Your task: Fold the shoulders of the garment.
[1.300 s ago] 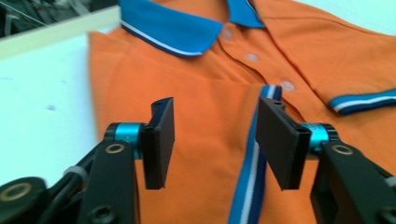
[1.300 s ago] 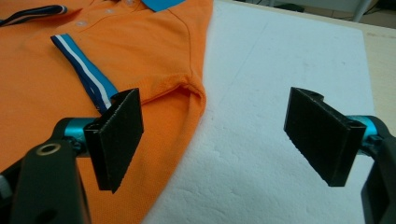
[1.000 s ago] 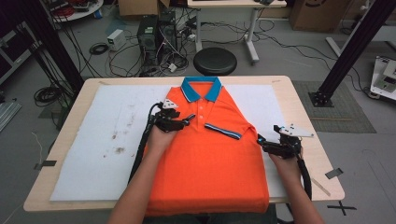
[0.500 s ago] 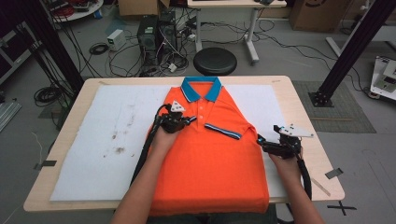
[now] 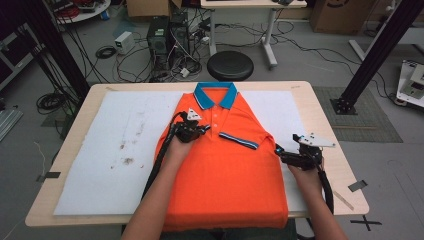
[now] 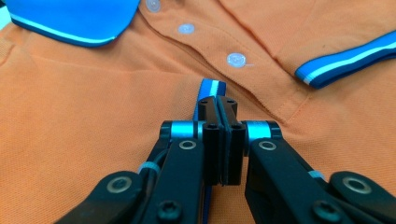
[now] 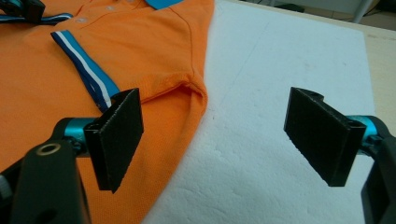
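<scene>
Orange polo shirt lies flat on the white foam sheet that covers most of the table. Its blue collar points to the far edge of the table and its hem hangs a little over the near edge where you stand. Both sleeves are folded inward on the chest.

Your left gripper rests on the shirt just below the button placket, toward the shirt's left side. Its jaws have just been closing and are now pressed together on the blue striped cuff of the folded left sleeve; in the left gripper view you see the cuff coming out above the pads and below them.

Your right gripper sits at the right side of the shirt, near the right edge of the table. Its jaws are spread wide and hold nothing. One pad is over the orange fabric, close to the end of the other striped cuff, and the other pad is over the bare foam sheet, so the side edge of the shirt lies between them.
</scene>
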`<state>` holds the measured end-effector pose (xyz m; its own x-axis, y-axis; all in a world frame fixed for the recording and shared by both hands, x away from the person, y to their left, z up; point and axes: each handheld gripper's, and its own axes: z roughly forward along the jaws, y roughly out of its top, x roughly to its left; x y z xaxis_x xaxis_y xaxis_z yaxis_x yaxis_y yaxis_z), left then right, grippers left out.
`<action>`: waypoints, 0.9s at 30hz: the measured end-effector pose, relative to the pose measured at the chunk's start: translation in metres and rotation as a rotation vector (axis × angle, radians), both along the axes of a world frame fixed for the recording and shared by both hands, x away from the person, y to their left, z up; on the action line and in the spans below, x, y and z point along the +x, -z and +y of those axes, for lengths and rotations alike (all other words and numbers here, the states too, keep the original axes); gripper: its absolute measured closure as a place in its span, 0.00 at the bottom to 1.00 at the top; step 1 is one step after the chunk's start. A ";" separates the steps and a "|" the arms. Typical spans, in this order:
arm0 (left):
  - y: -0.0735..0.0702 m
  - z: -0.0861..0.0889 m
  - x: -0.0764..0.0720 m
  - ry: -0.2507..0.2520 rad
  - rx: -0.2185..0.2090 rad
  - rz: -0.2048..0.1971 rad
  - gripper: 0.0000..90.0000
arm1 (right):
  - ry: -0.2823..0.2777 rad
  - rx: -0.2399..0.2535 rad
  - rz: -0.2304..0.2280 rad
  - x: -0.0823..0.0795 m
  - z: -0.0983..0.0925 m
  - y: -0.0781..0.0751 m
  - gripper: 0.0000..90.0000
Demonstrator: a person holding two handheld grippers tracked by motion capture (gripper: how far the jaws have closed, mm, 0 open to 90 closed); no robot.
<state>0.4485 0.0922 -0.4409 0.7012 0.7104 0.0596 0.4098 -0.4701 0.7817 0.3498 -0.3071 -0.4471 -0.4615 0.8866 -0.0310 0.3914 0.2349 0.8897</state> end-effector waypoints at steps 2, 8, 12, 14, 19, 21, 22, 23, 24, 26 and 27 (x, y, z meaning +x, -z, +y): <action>-0.002 0.001 -0.001 0.003 -0.009 -0.005 1.00 | 0.001 -0.002 -0.001 0.000 0.000 0.000 0.23; -0.003 -0.003 -0.002 -0.015 -0.017 -0.013 0.75 | 0.000 -0.004 -0.002 0.000 0.000 0.000 0.23; 0.007 -0.002 0.003 -0.039 0.012 0.009 0.61 | 0.001 -0.005 -0.002 0.000 0.001 0.000 0.23; 0.006 0.000 0.004 -0.052 0.015 -0.002 0.68 | 0.001 -0.005 -0.002 0.000 0.001 0.000 0.23; 0.001 0.008 0.004 -0.050 -0.018 -0.006 0.96 | 0.000 -0.003 -0.001 0.000 0.000 0.000 0.23; -0.001 0.008 0.002 -0.044 -0.014 -0.012 0.97 | 0.000 -0.003 0.000 0.000 0.000 0.000 0.23; -0.002 0.007 0.001 -0.036 -0.008 -0.016 0.97 | 0.000 -0.003 0.000 0.000 0.000 0.000 0.23; -0.003 0.006 0.000 -0.033 -0.003 -0.023 0.97 | 0.000 -0.003 -0.001 0.000 0.000 0.000 0.23; -0.004 0.005 -0.002 -0.029 -0.005 -0.027 0.97 | 0.000 -0.004 0.000 0.000 0.000 0.000 0.23; -0.007 0.005 -0.007 -0.017 -0.013 -0.042 0.97 | 0.001 -0.006 -0.003 0.000 0.001 0.000 0.23; -0.009 0.004 -0.010 -0.013 -0.021 -0.047 0.97 | 0.001 -0.006 -0.003 0.000 0.001 0.000 0.23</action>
<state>0.4388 0.0963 -0.4318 0.6891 0.7206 0.0769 0.3784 -0.4482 0.8099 0.3494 -0.3064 -0.4471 -0.4605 0.8869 -0.0373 0.3893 0.2395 0.8894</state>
